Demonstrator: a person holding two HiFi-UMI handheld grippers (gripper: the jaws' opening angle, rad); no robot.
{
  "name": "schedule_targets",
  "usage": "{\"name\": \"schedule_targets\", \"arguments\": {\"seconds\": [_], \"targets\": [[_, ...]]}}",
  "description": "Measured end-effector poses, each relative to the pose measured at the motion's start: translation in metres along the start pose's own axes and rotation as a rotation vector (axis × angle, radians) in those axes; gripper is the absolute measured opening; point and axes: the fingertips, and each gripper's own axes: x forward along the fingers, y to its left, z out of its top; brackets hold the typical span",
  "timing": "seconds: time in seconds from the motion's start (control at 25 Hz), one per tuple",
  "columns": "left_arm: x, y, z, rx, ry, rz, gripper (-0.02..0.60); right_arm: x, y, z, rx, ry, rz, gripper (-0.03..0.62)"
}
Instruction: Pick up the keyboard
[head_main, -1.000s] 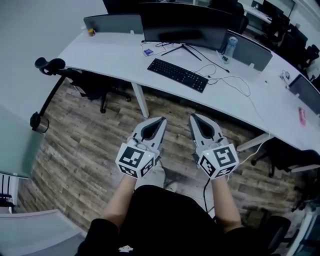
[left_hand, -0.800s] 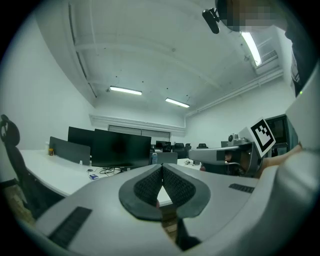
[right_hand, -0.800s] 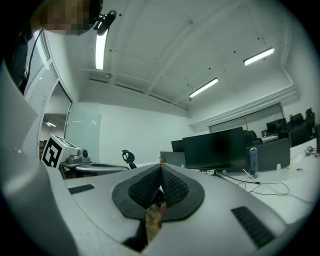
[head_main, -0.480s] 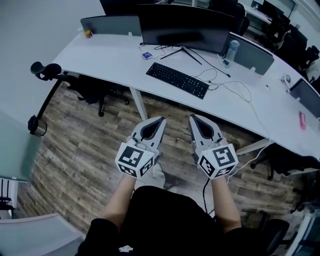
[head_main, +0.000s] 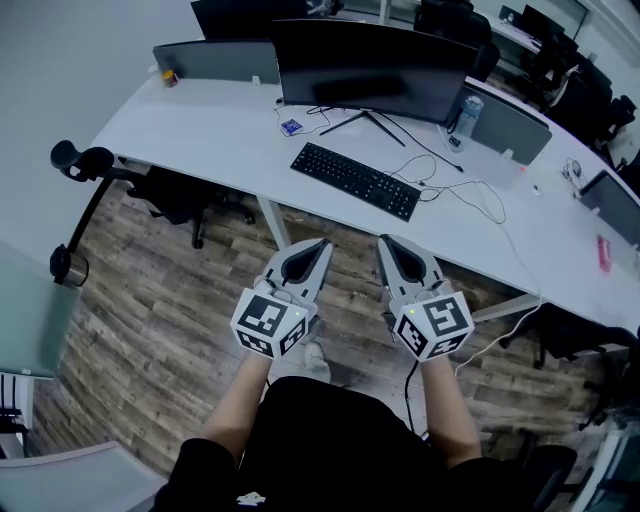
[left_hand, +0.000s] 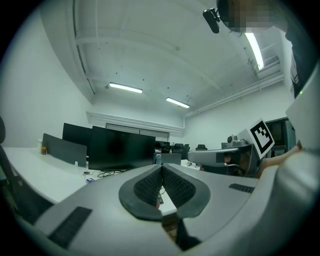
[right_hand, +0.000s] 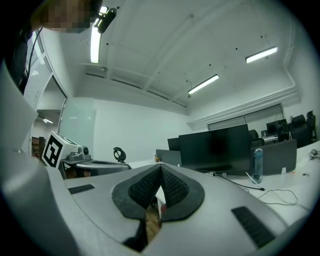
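Keyboard (head_main: 355, 181) untouched, flat on white desk (head_main: 190, 125) before the monitor (head_main: 370, 60), well apart from the 2 claws. Left gripper (head_main: 321, 244) and right gripper (head_main: 386, 242) pinched fully closed, empty, over wooden floor (head_main: 160, 310). Yet to do: reach, open, grasp, lift.

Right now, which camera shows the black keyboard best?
The head view: the whole keyboard lies in plain sight on the white desk, in front of the monitor. Neither gripper view shows it: each sees only the monitor and desk beyond its own jaws.
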Motion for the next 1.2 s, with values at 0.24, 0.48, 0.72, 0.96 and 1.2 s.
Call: {"name": "schedule_targets", "arguments": {"seconds": [0.24, 0.48, 0.72, 0.96, 1.2], "targets": [[0.016, 0.025, 0.002, -0.024, -0.005, -0.025, 0.009, 0.028, -0.010, -0.001, -0.002, 0.011, -0.024, 0.003], [0.029, 0.050, 0.006, -0.027, -0.011, -0.048, 0.009, 0.054, -0.018, -0.001, 0.002, 0.020, -0.048, 0.003], [0.035, 0.073, -0.001, -0.017, 0.003, -0.064, 0.009, 0.079, -0.019, -0.004, -0.010, 0.030, -0.060, 0.002], [0.042, 0.094, -0.002, -0.029, 0.004, -0.065, 0.009, 0.100, -0.023, -0.007, -0.008, 0.044, -0.062, 0.002], [0.051, 0.101, -0.003, -0.040, 0.004, -0.067, 0.009, 0.110, -0.033, -0.006, -0.015, 0.059, -0.065, 0.002]]}}
